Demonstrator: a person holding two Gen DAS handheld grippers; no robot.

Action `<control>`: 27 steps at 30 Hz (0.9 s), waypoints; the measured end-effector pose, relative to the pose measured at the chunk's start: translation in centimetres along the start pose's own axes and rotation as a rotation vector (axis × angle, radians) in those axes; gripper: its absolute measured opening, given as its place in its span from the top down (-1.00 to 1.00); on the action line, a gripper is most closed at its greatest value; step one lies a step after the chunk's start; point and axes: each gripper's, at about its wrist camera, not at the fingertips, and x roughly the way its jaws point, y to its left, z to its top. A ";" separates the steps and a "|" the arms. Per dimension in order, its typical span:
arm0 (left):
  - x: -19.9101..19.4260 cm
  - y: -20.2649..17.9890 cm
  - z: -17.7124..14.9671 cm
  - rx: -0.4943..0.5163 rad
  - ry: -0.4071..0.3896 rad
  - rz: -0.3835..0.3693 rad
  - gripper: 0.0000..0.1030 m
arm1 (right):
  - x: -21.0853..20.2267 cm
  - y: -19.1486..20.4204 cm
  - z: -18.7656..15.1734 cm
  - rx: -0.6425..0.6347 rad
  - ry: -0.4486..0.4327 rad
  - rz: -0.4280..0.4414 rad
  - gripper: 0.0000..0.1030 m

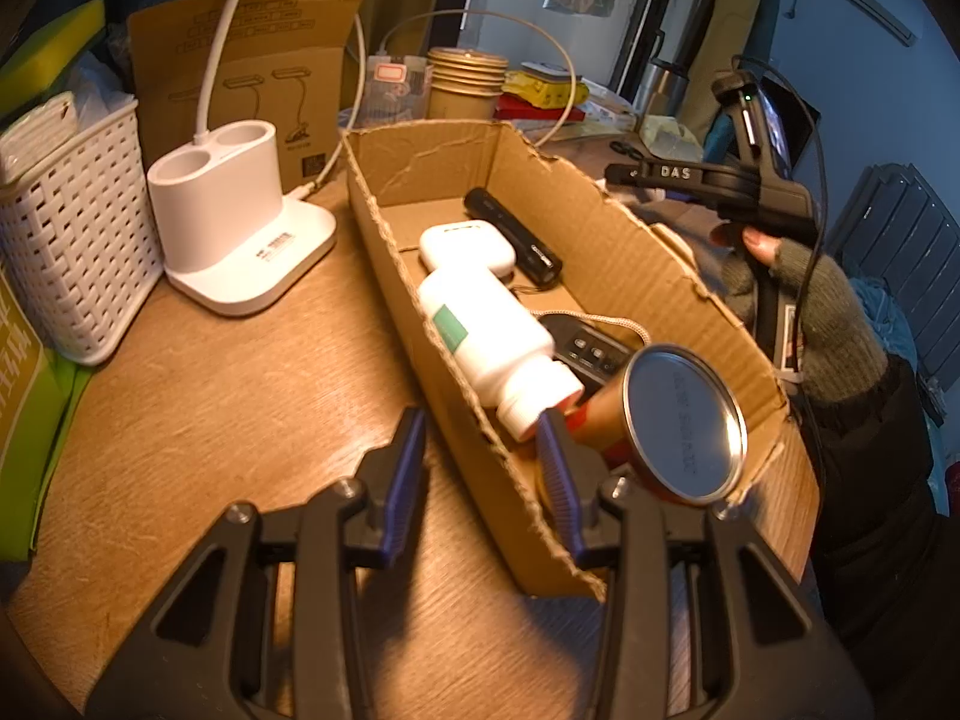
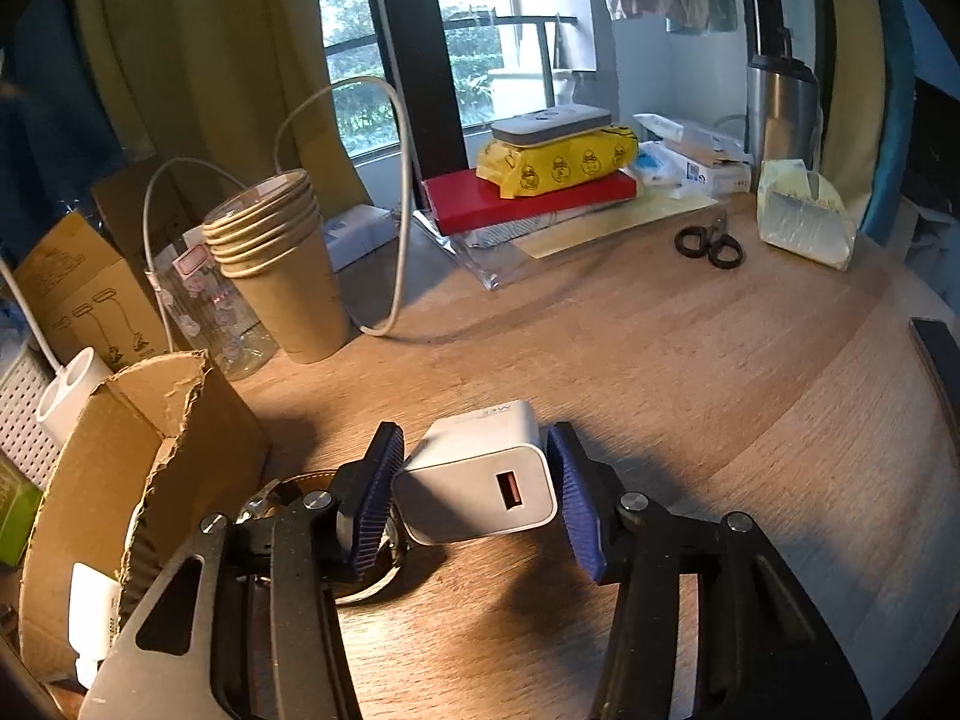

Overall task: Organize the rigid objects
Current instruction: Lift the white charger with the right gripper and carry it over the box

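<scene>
Wooden tabletop [image 2: 690, 372] fills the room's foreground, warm under the lamp, with curtains and a window behind it. On it stands a long torn cardboard box [image 1: 600, 240], open at the top. Inside lie a white pill bottle [image 1: 480, 330] on its side, a white earbud case [image 1: 465, 246] beyond it, a black stick-shaped device [image 1: 516, 234] along the far wall, a dark remote [image 1: 591, 351], and a brown canister [image 1: 666, 420] whose metal lid faces the near end.

Left of the box sits a white two-hole holder [image 1: 234, 222], then a white woven basket [image 1: 72, 234]. Behind, a stack of paper cups [image 2: 282, 276] stands near a looping white cable.

The left gripper [image 1: 486, 468] straddles the box's near wall, one pad outside, one inside; whether it pinches the cardboard I cannot tell. The right gripper [image 2: 477, 492], held in a gloved hand [image 1: 828, 324], has a white USB charger [image 2: 480, 480] between its pads just above the table, right of the box; the pads look to touch both its sides.
</scene>
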 end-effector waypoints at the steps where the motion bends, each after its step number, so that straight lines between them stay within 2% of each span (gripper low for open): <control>1: 0.0 0.0 0.0 0.000 0.000 0.000 0.21 | -0.2 0.1 0.0 -0.001 -0.003 0.000 -0.02; 17: 0.0 0.0 -0.1 -0.001 0.000 -0.001 0.21 | -4.1 1.6 0.7 -0.043 -0.079 0.016 0.00; 27: 0.1 0.1 -0.1 -0.002 0.000 -0.001 0.21 | -7.4 4.6 1.6 -0.109 -0.141 0.059 0.00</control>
